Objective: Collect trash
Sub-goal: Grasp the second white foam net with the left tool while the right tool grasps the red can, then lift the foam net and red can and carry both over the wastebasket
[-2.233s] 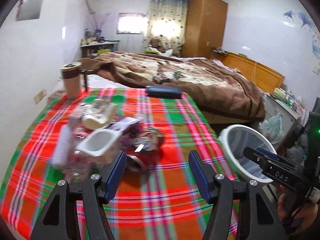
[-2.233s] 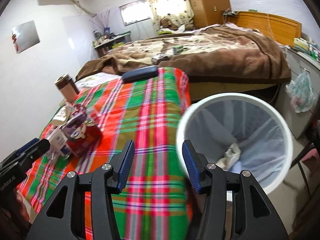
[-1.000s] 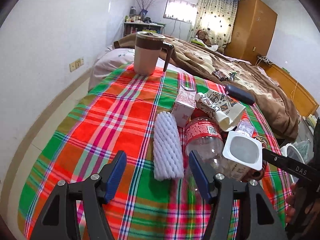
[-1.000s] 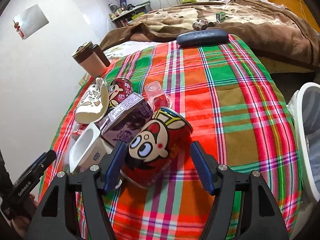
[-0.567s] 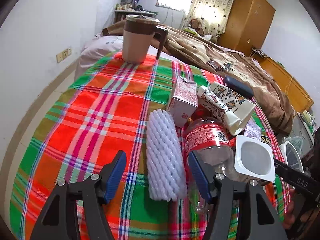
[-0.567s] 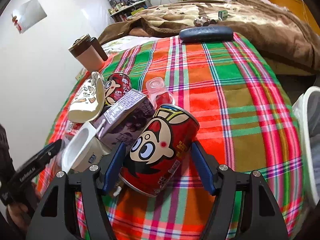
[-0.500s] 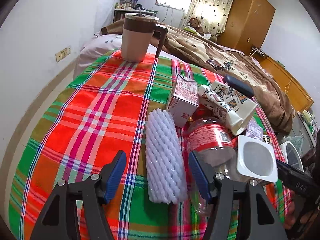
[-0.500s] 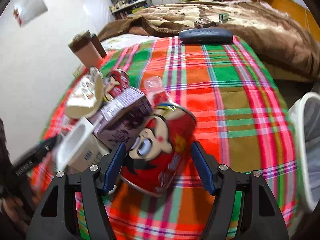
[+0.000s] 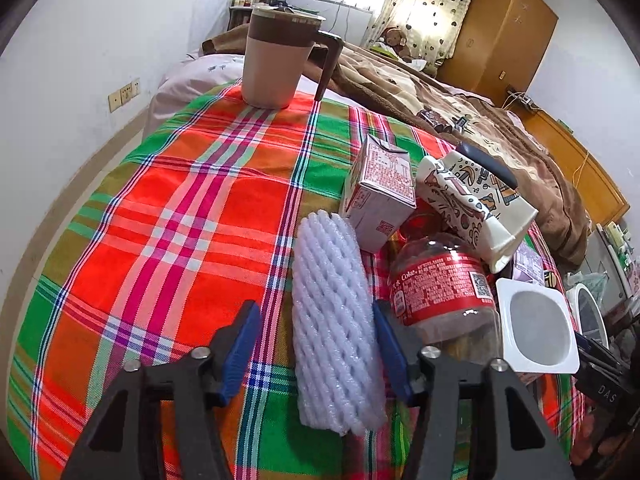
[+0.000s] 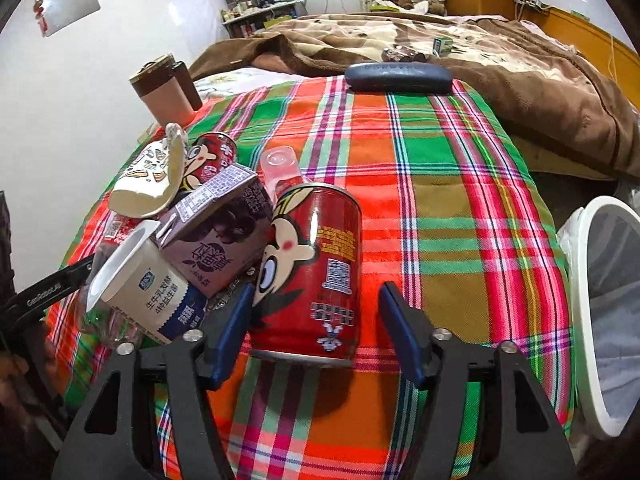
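Observation:
A white foam net sleeve [image 9: 332, 320] lies on the plaid tablecloth [image 9: 180, 208] between the fingers of my left gripper [image 9: 316, 344]. Its jaws are closing; the right pad touches the foam and the left pad stands a little apart. A red cartoon can [image 10: 312, 268] lies between the fingers of my right gripper [image 10: 318, 332], whose jaws are also closing. A small gap shows on the can's right side. The white bin [image 10: 608, 300] stands off the table's right edge.
Beside the foam lie a Coke bottle [image 9: 440, 292], a white yoghurt cup [image 9: 536, 328], a pink carton [image 9: 380, 188] and a crumpled paper cup [image 9: 472, 200]. A purple carton [image 10: 224, 232] leans by the can. A brown mug [image 9: 276, 60] and a dark case [image 10: 398, 76] sit further back.
My left gripper came forward and down over the foam sleeve, and its jaws narrowed. The right jaws narrowed around the can, which turned between them.

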